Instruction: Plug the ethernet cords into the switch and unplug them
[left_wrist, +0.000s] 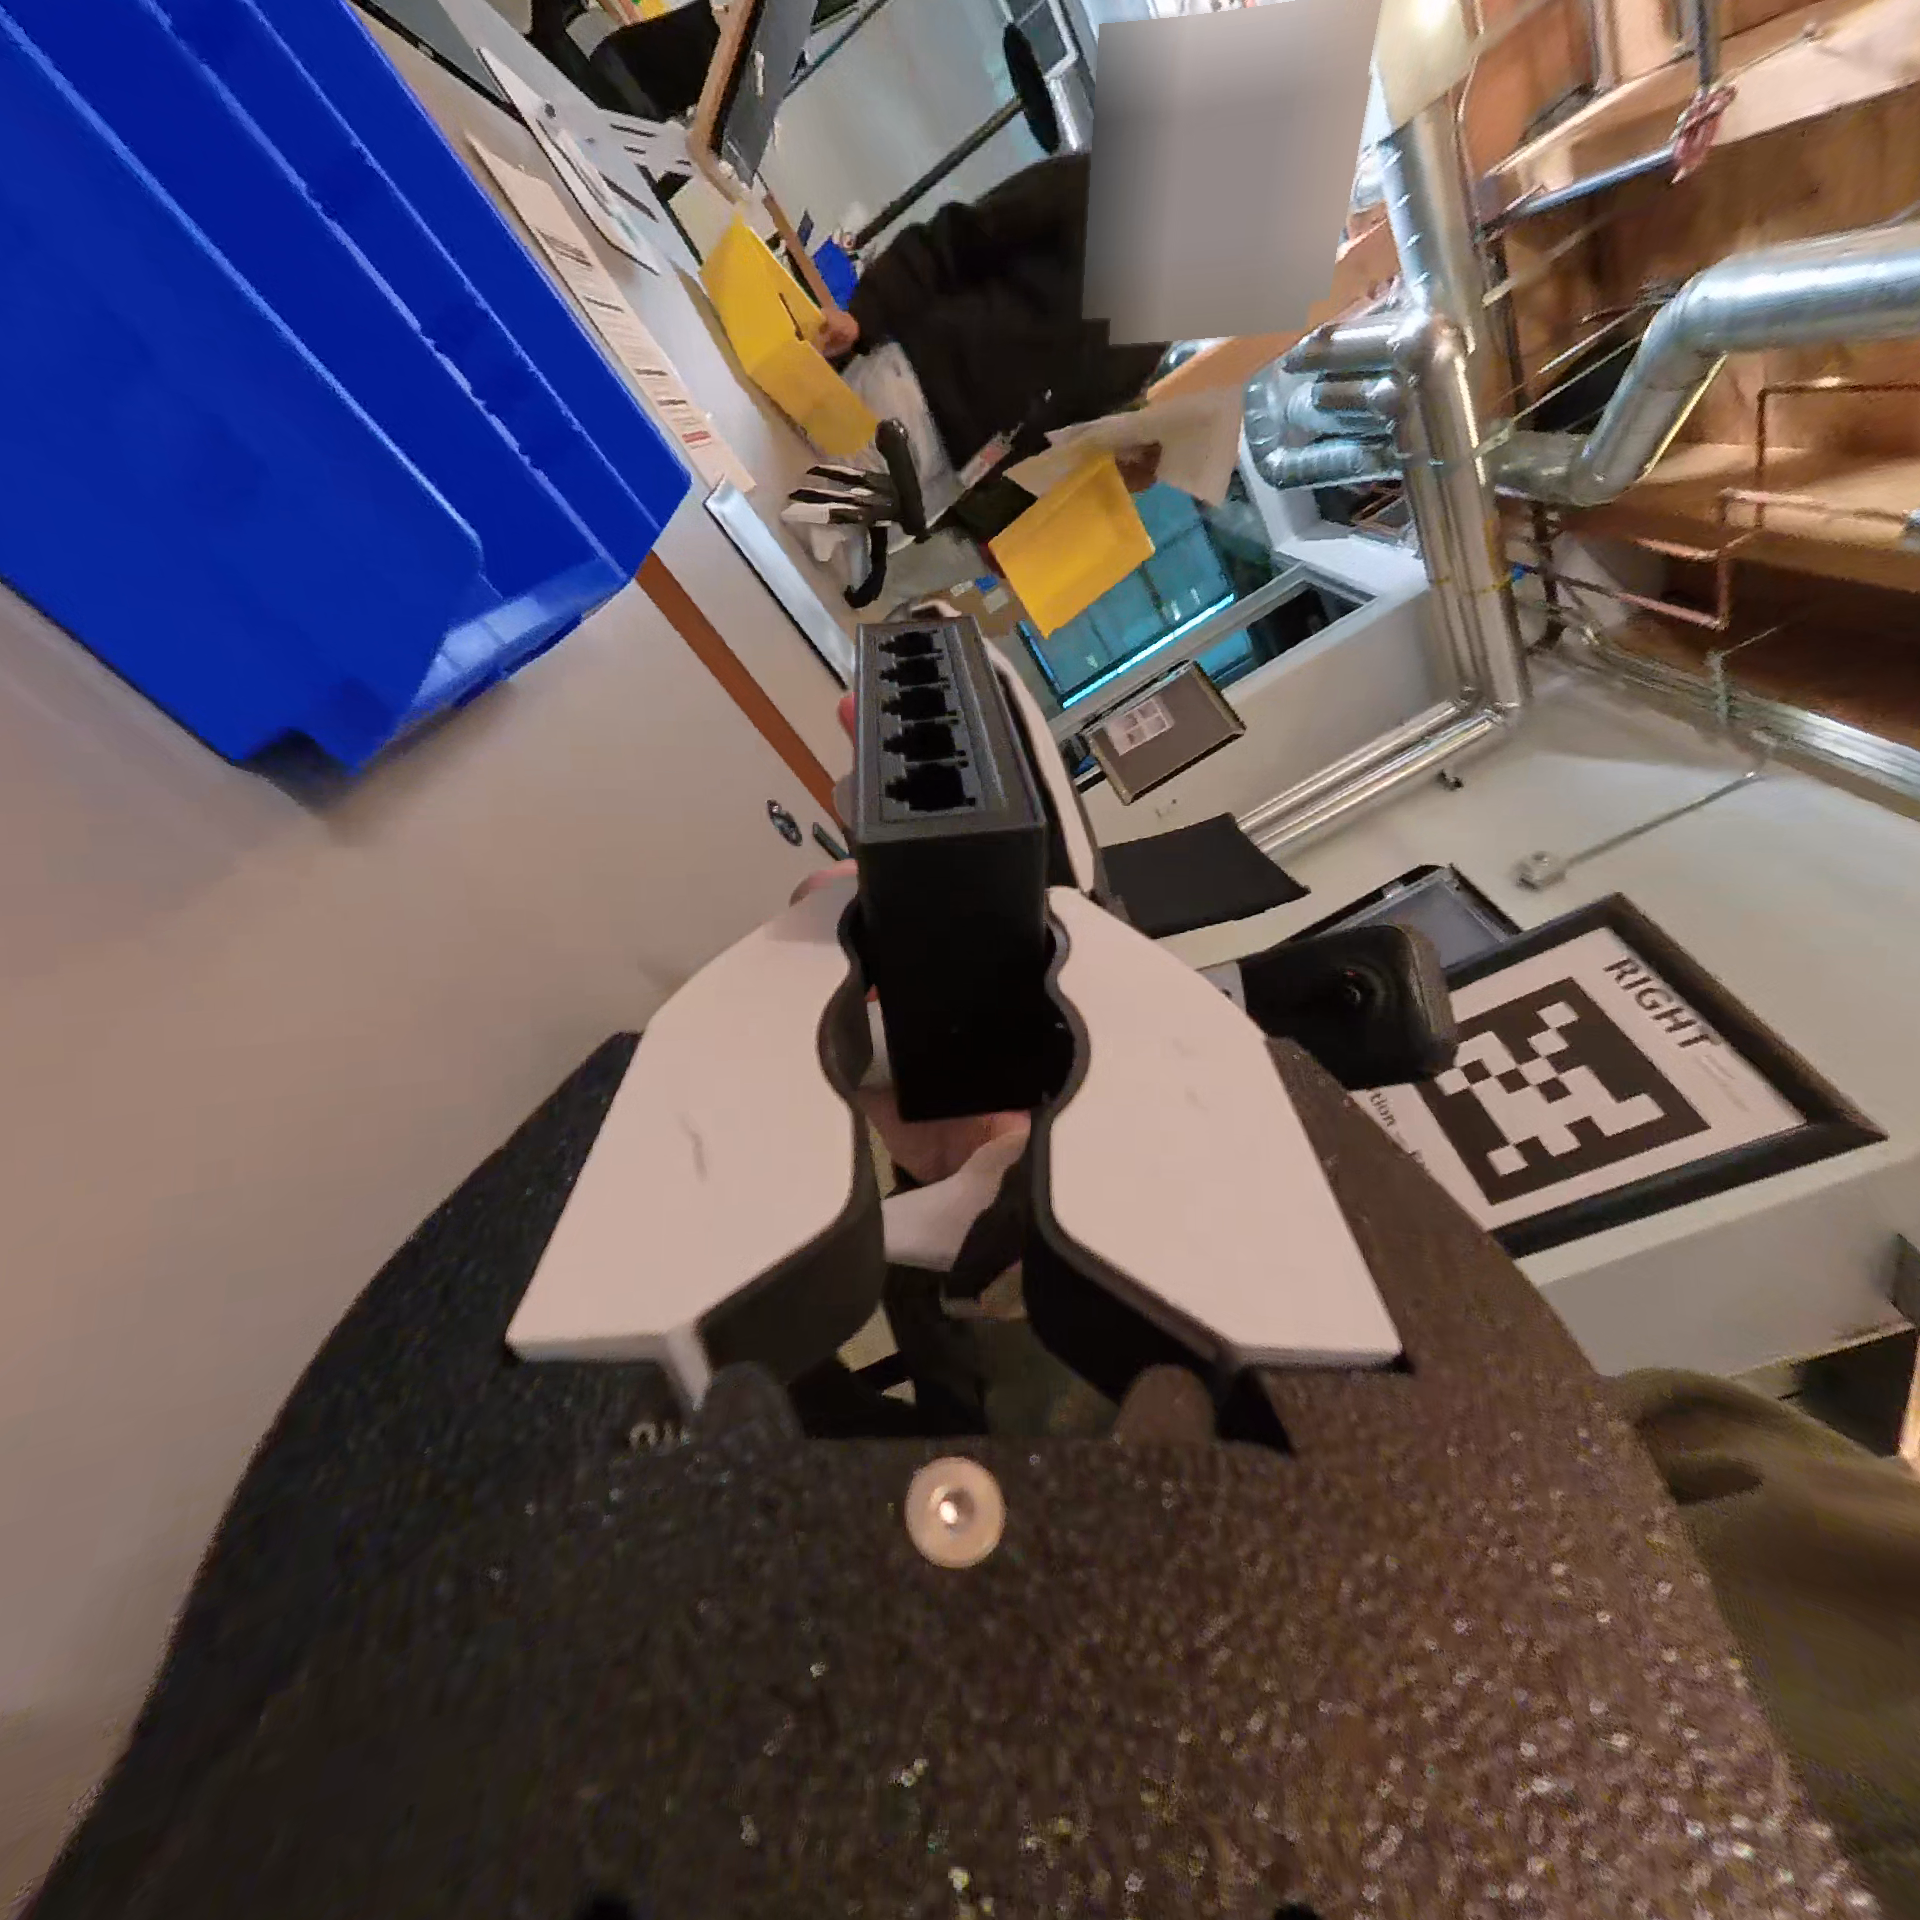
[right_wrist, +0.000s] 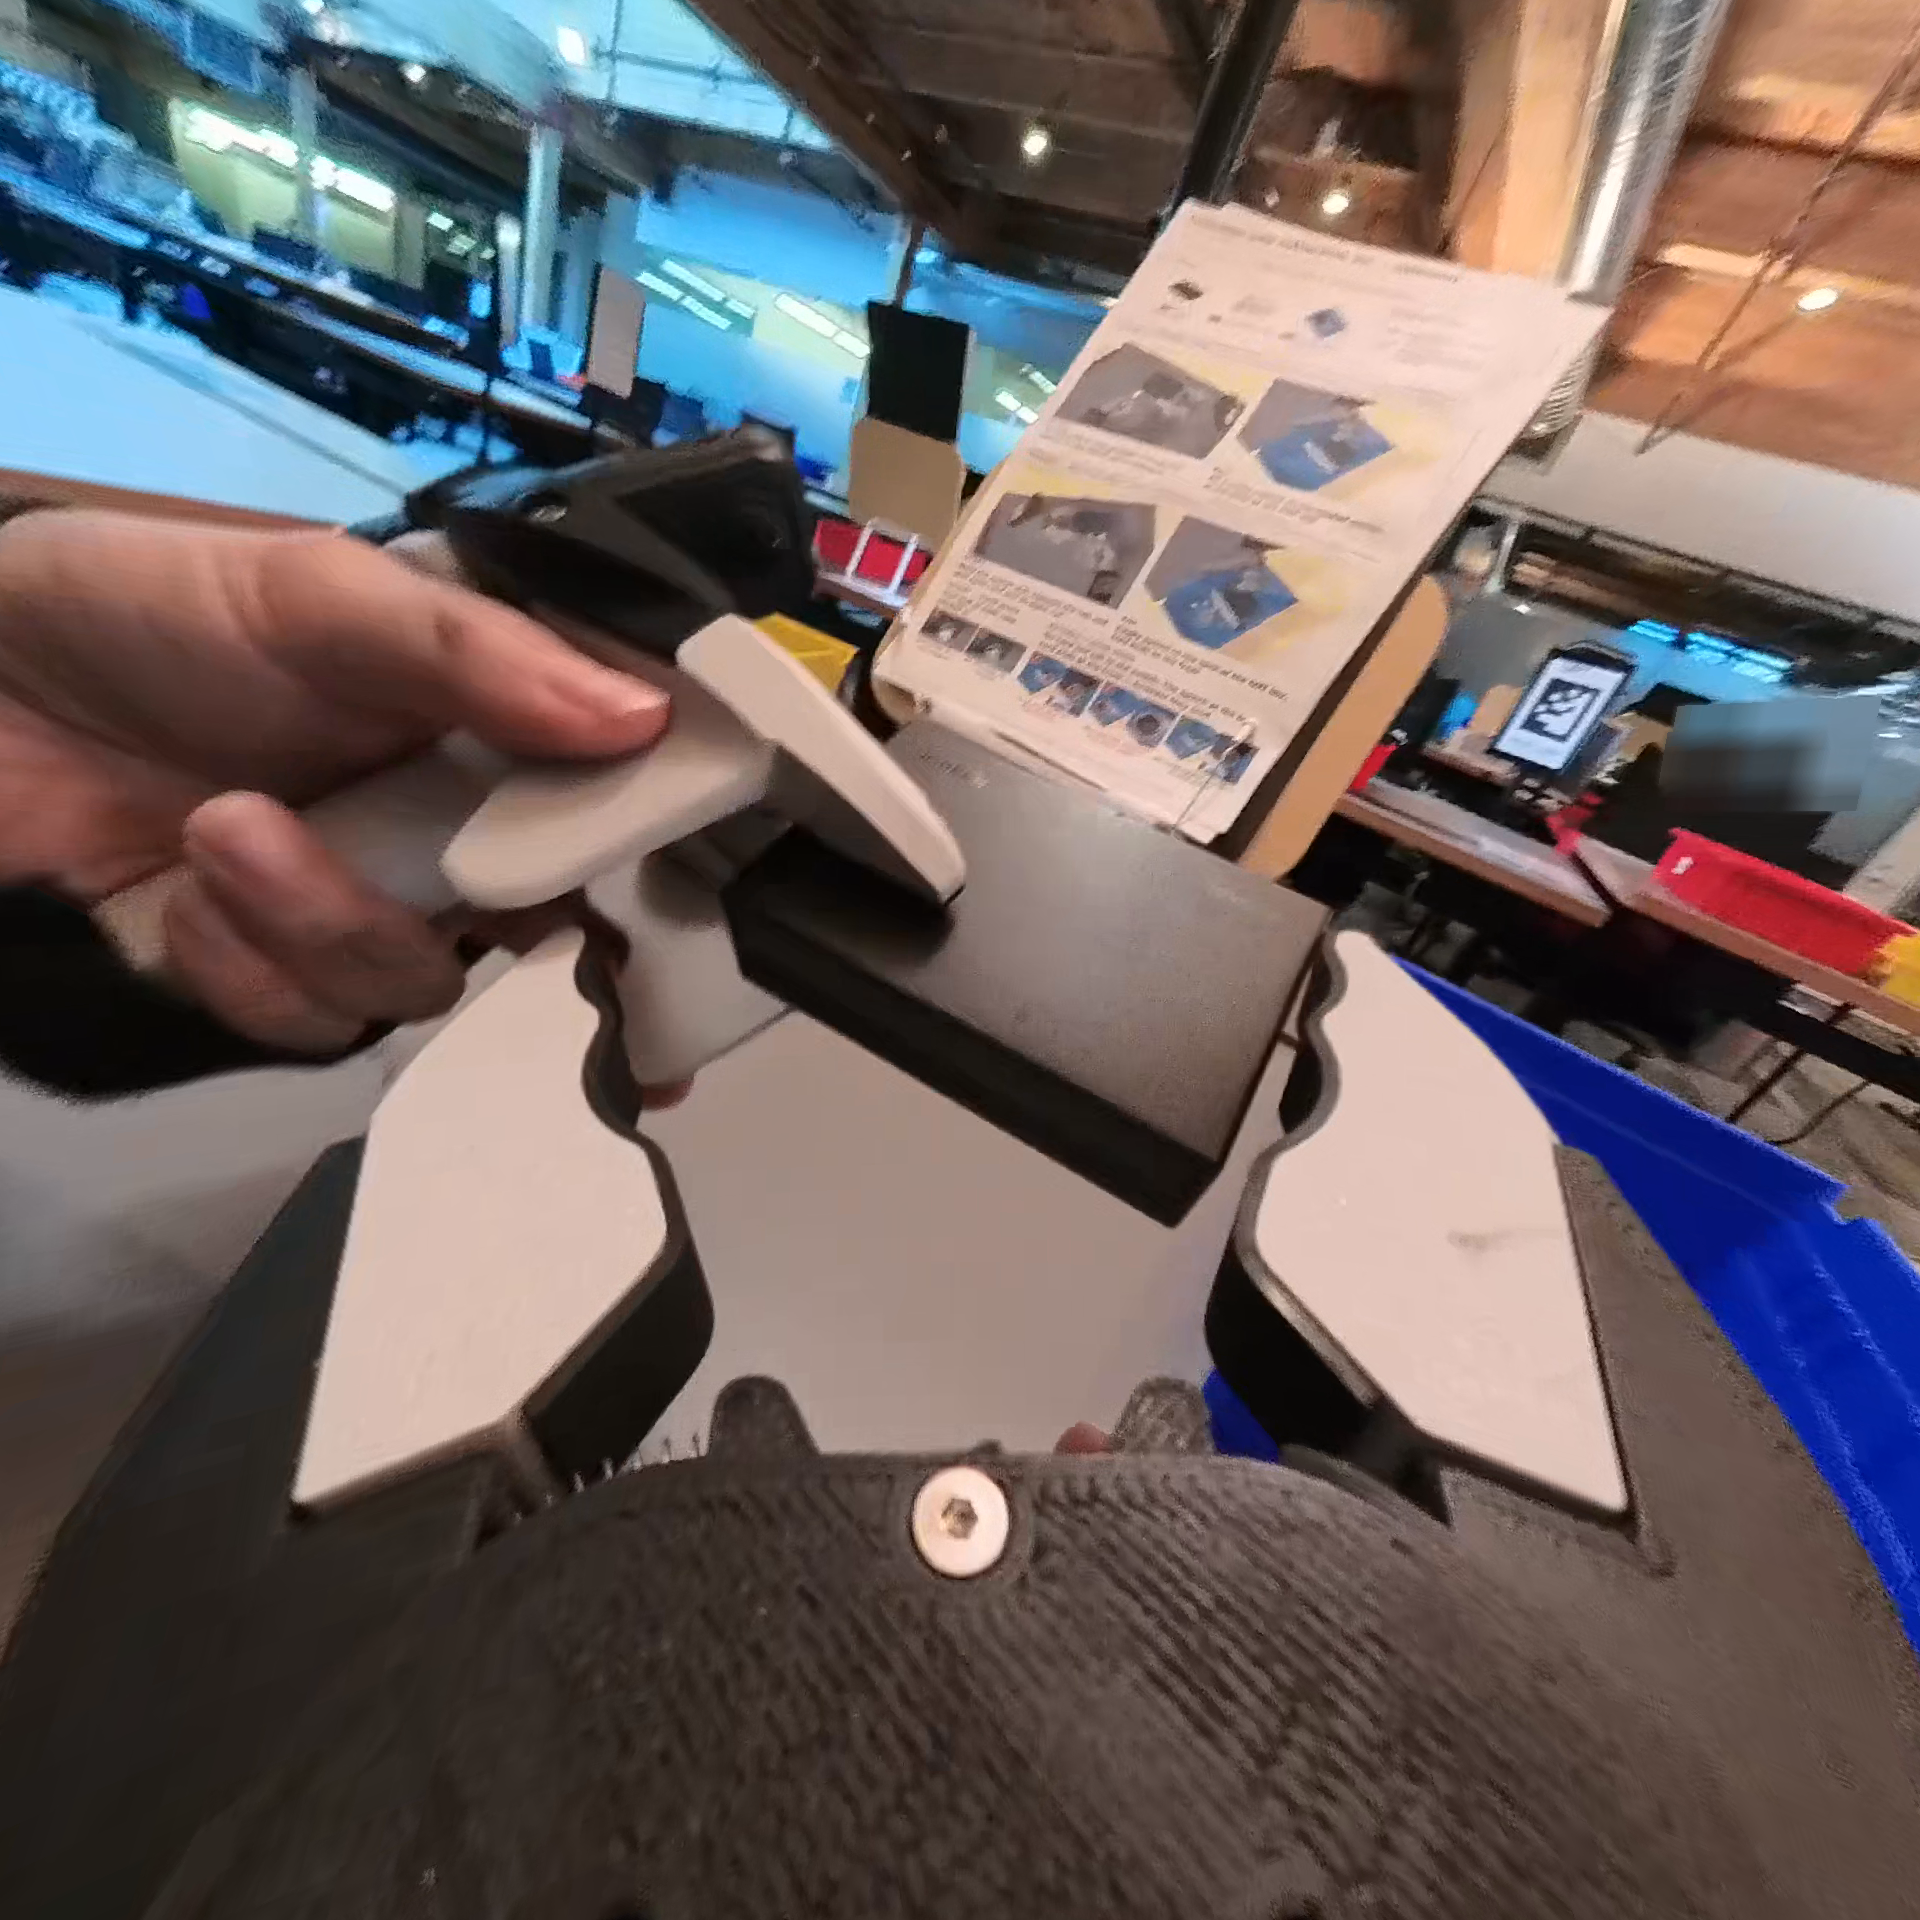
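The black switch (left_wrist: 951, 914) is held in the air, clamped by its narrow end in my left gripper (left_wrist: 951, 935), which is shut on it. A row of several empty ports (left_wrist: 925, 727) faces up and left in the left wrist view. In the right wrist view the switch (right_wrist: 1091, 987) lies tilted between the wide-open fingers of my right gripper (right_wrist: 966, 956), whose right fingertip sits close to its far corner. A hand (right_wrist: 208, 748) holds the left gripper (right_wrist: 810, 935) there. No ethernet cord is in view.
A blue bin (left_wrist: 260, 364) stands on the white table (left_wrist: 312, 1039), and it also shows to the right in the right wrist view (right_wrist: 1714, 1247). An instruction sheet on a stand (right_wrist: 1226, 520) is behind the switch. A person in black (left_wrist: 987, 291) sits farther back.
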